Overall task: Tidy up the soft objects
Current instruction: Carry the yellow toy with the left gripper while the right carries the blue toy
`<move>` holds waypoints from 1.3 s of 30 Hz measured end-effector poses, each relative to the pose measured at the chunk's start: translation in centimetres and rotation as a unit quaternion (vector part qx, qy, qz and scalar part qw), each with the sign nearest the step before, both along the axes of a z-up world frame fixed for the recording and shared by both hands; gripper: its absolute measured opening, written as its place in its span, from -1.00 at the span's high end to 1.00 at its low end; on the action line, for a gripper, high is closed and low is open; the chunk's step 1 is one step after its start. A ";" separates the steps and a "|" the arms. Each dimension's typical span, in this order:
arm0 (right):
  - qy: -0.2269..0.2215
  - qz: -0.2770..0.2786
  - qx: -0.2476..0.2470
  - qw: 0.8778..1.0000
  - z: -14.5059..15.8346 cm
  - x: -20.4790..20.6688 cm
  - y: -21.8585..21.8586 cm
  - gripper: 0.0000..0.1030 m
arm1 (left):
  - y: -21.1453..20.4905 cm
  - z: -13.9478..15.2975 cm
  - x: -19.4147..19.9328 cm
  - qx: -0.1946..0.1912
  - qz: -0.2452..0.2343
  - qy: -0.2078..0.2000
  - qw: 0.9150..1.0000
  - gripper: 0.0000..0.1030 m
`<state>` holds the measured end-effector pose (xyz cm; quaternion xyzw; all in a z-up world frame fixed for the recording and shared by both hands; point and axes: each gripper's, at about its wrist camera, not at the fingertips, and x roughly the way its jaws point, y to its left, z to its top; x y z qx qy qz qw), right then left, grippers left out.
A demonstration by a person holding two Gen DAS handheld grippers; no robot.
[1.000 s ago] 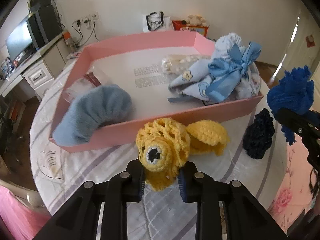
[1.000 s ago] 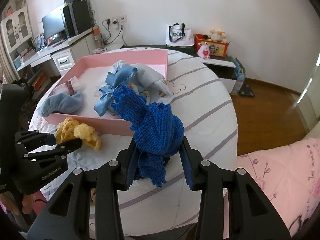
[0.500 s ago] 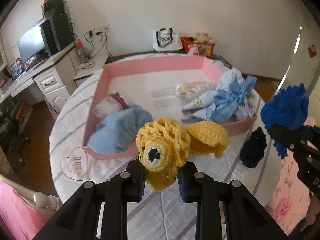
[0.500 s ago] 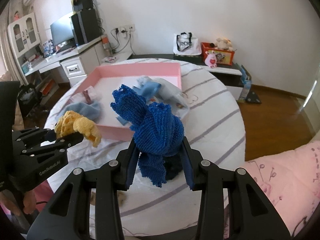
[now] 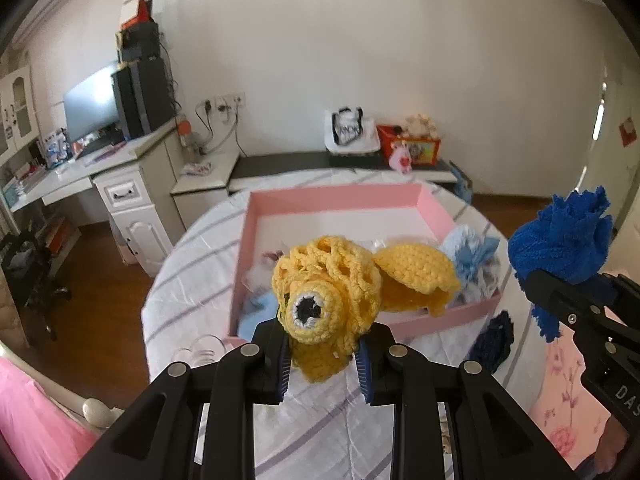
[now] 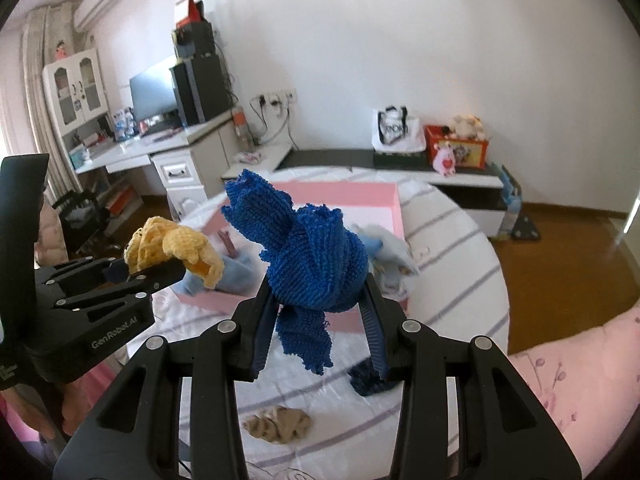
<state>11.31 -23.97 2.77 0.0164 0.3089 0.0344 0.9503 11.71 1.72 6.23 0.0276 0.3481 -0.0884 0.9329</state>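
Left wrist view: left gripper [image 5: 322, 354] clenched on yellow crochet piece [image 5: 332, 300], held up off the table, a second yellow lobe trailing to its right. Pink box [image 5: 332, 197] sits beyond on the striped tablecloth [image 5: 192, 264]; inside, pale blue cloth bundle [image 5: 472, 258] at right, other soft items partly hidden behind the crochet. Judgement: step in hand looks like carrying the piece to the box; best brought over the near wall high enough that the hanging lobe clears the rim, then let go over the bare white floor at far centre. Dark navy knit [image 5: 494, 338] lies on the table just outside the box's near right corner, not yet put away. Right gripper [image 5: 568, 300] shows at far right, gripping blue knit cloth [image 5: 560, 240]. Right wrist view: right gripper [image 6: 320, 324] closed on the blue knit cloth [image 6: 312, 264], a loose tail hanging below the fingers; that tail could snag on the box wall, so lift well clear. Left gripper [image 6: 160, 272] with the yellow crochet piece [image 6: 176, 246] is to the left, near; the two should go in one at a time to avoid crowding. Beige crochet item [image 6: 278, 424] lies on the near table; navy knit [image 6: 366, 378] partly hidden by the right finger.
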 end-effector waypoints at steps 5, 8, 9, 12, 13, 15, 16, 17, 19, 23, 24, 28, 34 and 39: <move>-0.030 0.011 0.001 0.999 1.9 -0.7 1.2 0.26 | 1.0 1.5 -1.9 -0.011 0.008 -0.023 1.000 0.54; -0.049 0.016 0.000 0.999 3.0 -1.1 1.8 0.25 | 1.5 2.2 -3.1 -0.017 0.014 -0.040 0.999 0.54; -0.055 0.019 0.000 0.998 3.3 -1.3 2.0 0.25 | 1.7 2.5 -3.5 -0.020 0.016 -0.045 0.999 0.54; -0.072 0.023 -0.001 0.997 4.0 -1.9 2.5 0.24 | 2.3 3.2 -4.6 -0.025 0.019 -0.060 0.998 0.54; -0.080 0.025 -0.001 0.996 4.4 -2.2 2.7 0.24 | 2.5 3.4 -5.1 -0.027 0.022 -0.066 0.997 0.54; -0.091 0.027 0.002 0.995 5.0 -2.6 3.0 0.24 | 2.8 3.7 -5.9 -0.029 0.026 -0.077 0.996 0.54; -0.095 0.028 0.002 0.995 5.2 -2.7 3.1 0.24 | 3.0 4.0 -6.5 -0.030 0.028 -0.084 0.996 0.54; -0.102 0.028 0.002 0.994 5.5 -3.0 3.3 0.24 | 2.9 4.1 -6.8 -0.030 0.030 -0.088 0.995 0.54; -0.113 0.029 0.002 0.993 6.0 -3.4 3.6 0.24 | 3.2 4.5 -7.8 -0.033 0.034 -0.099 0.994 0.54; -0.129 0.030 0.000 0.991 6.6 -4.1 4.0 0.24 | 3.7 4.8 -9.8 -0.036 0.040 -0.120 0.991 0.54; -0.132 0.030 -0.001 0.991 6.7 -4.2 4.1 0.24 | 3.7 4.5 -10.4 -0.036 0.043 -0.126 0.990 0.54; -0.140 0.033 -0.001 0.990 7.0 -4.7 4.5 0.23 | 3.7 4.2 -12.1 -0.038 0.044 -0.139 0.989 0.54; -0.152 0.032 -0.009 0.988 7.2 -5.6 5.0 0.23 | 3.8 3.1 -13.8 -0.039 0.045 -0.145 0.988 0.54; -0.155 0.034 -0.008 0.987 7.0 -5.9 4.8 0.23 | 3.6 2.7 -14.0 -0.038 0.043 -0.145 0.988 0.54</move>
